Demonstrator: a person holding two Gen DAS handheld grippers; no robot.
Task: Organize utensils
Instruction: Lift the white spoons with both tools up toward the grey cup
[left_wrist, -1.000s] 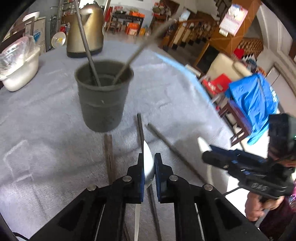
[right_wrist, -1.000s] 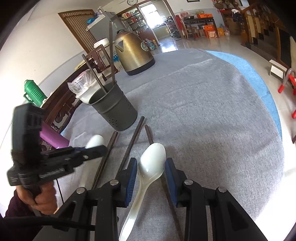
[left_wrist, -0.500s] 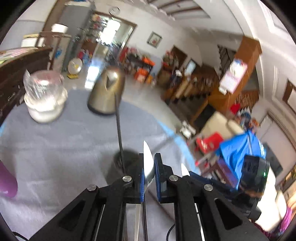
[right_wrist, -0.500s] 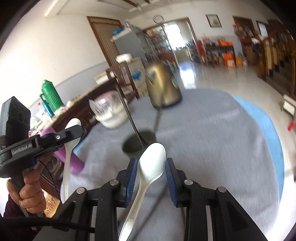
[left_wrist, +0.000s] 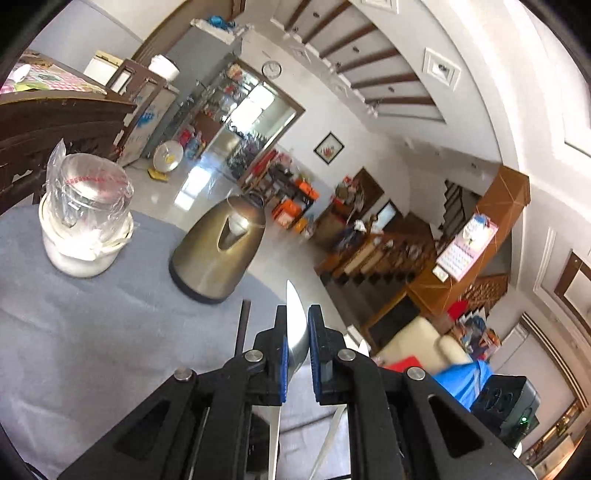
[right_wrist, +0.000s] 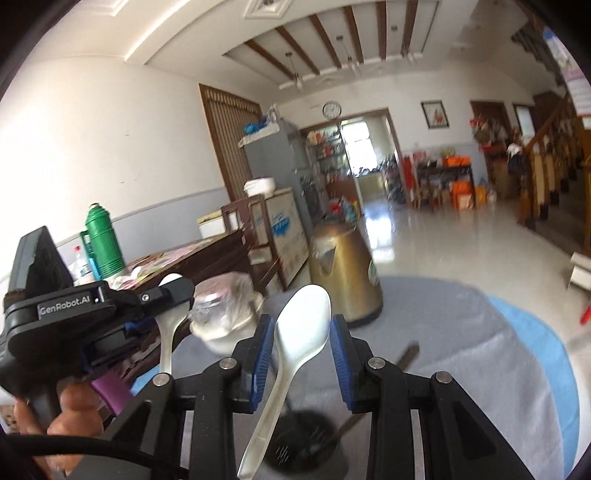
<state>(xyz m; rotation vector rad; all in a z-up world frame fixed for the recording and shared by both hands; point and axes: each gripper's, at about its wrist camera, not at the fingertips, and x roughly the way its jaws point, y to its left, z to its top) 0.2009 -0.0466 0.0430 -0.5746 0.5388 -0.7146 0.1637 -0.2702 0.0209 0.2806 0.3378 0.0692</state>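
Observation:
My left gripper (left_wrist: 296, 317) is shut on a white spoon (left_wrist: 295, 325) seen edge-on, held high above the grey table. My right gripper (right_wrist: 303, 328) is shut on a second white spoon (right_wrist: 301, 330), bowl up and handle pointing down. Below it in the right wrist view stands the dark utensil cup (right_wrist: 306, 452) with dark chopsticks (right_wrist: 404, 356) sticking out. In the right wrist view the left gripper (right_wrist: 173, 295) with its spoon (right_wrist: 168, 328) shows at the left. A chopstick tip (left_wrist: 242, 326) rises beside the left fingers.
A gold kettle (left_wrist: 218, 251) and a white bowl with a plastic-covered jar (left_wrist: 86, 221) stand on the far side of the grey table (left_wrist: 74, 332). A dark wooden cabinet (right_wrist: 199, 266) and a green thermos (right_wrist: 103, 243) are at the left. A purple object (right_wrist: 109, 393) lies near the table edge.
Both grippers have risen from the table with their spoons and tilted upward. The right gripper has come over the cup. The views now show more room than table.

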